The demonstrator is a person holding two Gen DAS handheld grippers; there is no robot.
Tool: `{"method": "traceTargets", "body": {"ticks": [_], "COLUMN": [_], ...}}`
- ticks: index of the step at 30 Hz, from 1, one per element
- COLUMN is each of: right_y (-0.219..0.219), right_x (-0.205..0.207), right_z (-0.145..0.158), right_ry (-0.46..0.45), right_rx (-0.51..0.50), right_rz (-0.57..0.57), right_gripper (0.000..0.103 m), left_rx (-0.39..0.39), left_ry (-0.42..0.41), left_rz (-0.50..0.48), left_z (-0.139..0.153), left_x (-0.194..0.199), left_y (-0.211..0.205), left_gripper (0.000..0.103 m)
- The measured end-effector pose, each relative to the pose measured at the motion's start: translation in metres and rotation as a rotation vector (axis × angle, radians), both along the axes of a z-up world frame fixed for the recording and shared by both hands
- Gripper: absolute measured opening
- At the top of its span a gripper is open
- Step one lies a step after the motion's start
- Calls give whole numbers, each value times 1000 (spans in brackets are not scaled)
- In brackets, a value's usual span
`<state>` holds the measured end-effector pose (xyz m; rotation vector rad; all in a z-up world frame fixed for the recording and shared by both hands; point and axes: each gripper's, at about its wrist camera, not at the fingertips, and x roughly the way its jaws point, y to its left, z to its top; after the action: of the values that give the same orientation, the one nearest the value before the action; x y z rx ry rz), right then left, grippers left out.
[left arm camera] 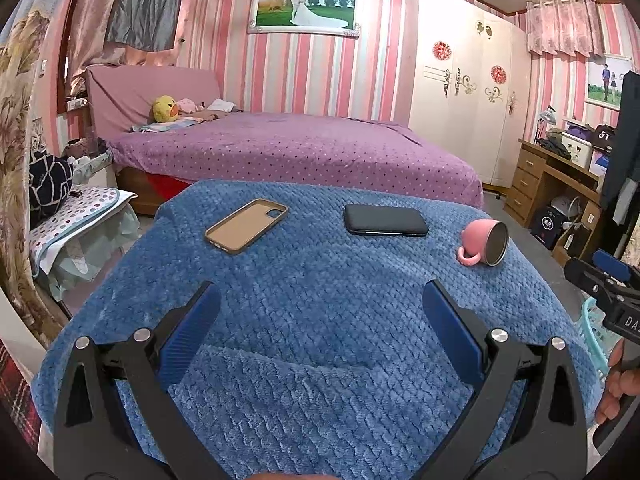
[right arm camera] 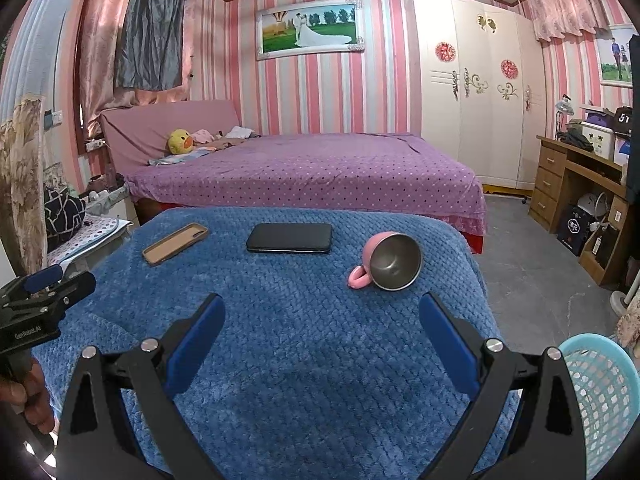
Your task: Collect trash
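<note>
A blue fleece-covered table (left arm camera: pixel 320 304) (right arm camera: pixel 304 320) holds a tan phone case (left arm camera: pixel 246 225) (right arm camera: pixel 175 243) at the far left, a black phone (left arm camera: pixel 385 220) (right arm camera: pixel 289 238) in the middle, and a pink mug (left arm camera: pixel 483 241) (right arm camera: pixel 390 261) lying on its side at the right. A light blue mesh basket (right arm camera: pixel 600 392) (left arm camera: pixel 596 332) stands beside the table's right edge. My left gripper (left arm camera: pixel 320 308) hovers open over the near cloth, holding nothing. My right gripper (right arm camera: pixel 320 316) is open too, a short way before the mug. No loose scrap shows on the cloth.
Behind the table is a bed with a purple dotted cover (left arm camera: pixel 296 148) (right arm camera: pixel 312 168). A white wardrobe (right arm camera: pixel 476 80) and a wooden desk (right arm camera: pixel 576 184) line the right wall. A cluttered stool (left arm camera: pixel 76 216) stands left. Grey floor (right arm camera: pixel 532 264) lies open to the right.
</note>
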<state>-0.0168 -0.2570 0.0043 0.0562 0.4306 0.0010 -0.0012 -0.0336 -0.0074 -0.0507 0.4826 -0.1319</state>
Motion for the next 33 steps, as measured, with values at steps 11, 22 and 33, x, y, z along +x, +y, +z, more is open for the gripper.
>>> {"method": "traceTargets", "body": {"ticks": [11,22,33], "right_y": [0,0,2], "right_x": [0,0,2], "right_z": [-1,-2,-6], "right_ry": [11,15,18], "right_rx": [-2,-3,-7], "right_rz": [7,11,11], "right_gripper": [95,95,95], "left_rx": [-13,-17,-14], "left_ry": [7,8,7], "left_rz": [13,24,20], "left_z": [0,1,2], "left_x": [1,3,2], "left_y": [5,9,7], "left_gripper": [98,98,98]}}
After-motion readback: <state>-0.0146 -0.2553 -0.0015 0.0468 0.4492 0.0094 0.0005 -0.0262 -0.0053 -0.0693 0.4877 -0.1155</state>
